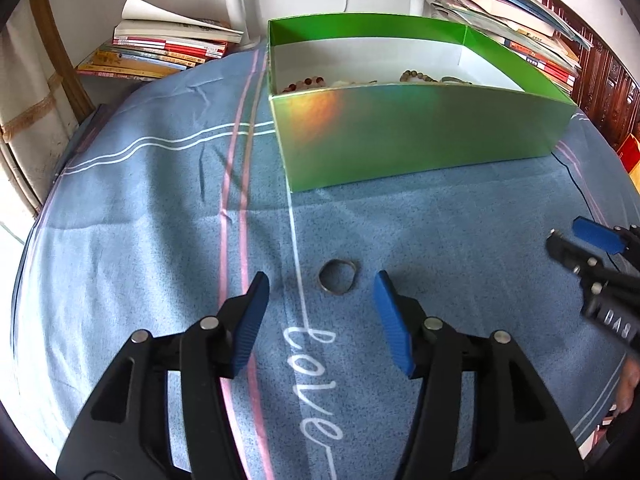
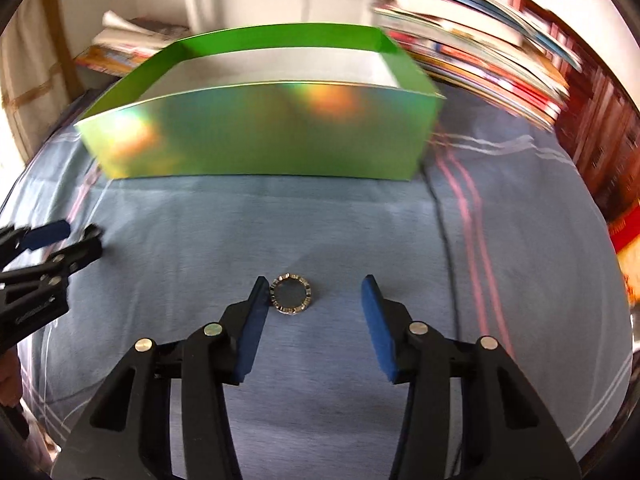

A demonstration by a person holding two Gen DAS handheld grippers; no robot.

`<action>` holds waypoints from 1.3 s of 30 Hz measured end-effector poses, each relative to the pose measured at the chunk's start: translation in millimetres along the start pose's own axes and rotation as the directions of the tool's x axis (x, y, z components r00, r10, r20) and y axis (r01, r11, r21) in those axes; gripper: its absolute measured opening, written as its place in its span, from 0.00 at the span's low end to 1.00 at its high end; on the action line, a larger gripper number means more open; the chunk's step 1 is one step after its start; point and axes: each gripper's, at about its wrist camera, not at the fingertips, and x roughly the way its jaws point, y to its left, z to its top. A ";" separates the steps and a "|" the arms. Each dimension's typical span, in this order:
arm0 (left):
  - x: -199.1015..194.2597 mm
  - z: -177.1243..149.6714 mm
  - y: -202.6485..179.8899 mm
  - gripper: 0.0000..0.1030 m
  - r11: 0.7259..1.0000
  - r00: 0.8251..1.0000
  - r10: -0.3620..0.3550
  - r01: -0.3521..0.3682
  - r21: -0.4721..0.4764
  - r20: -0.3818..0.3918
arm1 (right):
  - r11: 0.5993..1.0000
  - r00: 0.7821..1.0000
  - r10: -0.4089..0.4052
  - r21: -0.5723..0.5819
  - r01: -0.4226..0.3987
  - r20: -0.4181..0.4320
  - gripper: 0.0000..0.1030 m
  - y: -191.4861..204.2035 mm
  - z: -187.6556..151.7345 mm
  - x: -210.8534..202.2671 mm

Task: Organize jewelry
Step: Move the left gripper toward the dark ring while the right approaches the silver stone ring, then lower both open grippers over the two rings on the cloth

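Bedsheet (image 1: 132,216): blue cloth with pink and white stripes and the word "love" in white script — it covers the whole work surface under both tools. One.

Green box (image 1: 420,132): open cardboard box with shiny green walls and a white inside, lying ahead of both grippers, well beyond their fingertips. One. Beaded bracelets (image 1: 420,77) show just above its near wall; their number cannot be told.

Book stacks (image 1: 168,48): piles of books and magazines behind the box, to its left and right. Not part of the task.

Left gripper (image 1: 322,286): one, jaws set apart at a middling width, holding nothing. A plain, slightly dented metal ring (image 1: 337,276) lies flat on the sheet between the fingertips, touching neither pad.

Right gripper (image 2: 316,290): one, jaws likewise apart and empty. A studded ring (image 2: 291,294) lies flat between the pads, just beside the left-hand pad; whether it touches it cannot be told. This view is blurred.

Rings still on the sheet: two — one per gripper.

Step in hand: each tool appears lined up over its own ring, ready to pick it up; neither is gripped yet.

Next move: likely lower the tips to the cloth, close gently on each thin band without pinching the sheet, then carry it forward over the box wall.
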 end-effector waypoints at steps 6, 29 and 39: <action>-5.1 -2.5 -1.7 0.55 1.000 1.000 -0.006 0.006 0.008 0.002 | 0.996 0.996 0.086 -0.011 -0.086 -0.012 0.47 -0.9 -6.5 -7.6; 0.1 -2.2 2.6 0.60 0.999 1.000 -0.029 0.029 -0.018 0.003 | 0.998 0.999 0.050 -0.041 -0.050 0.011 0.47 15.6 0.6 -6.8; -2.0 -2.9 -4.9 0.47 0.998 0.998 -0.067 0.067 -0.014 0.010 | 0.997 0.997 0.070 -0.033 -0.069 0.022 0.47 14.2 1.6 -7.5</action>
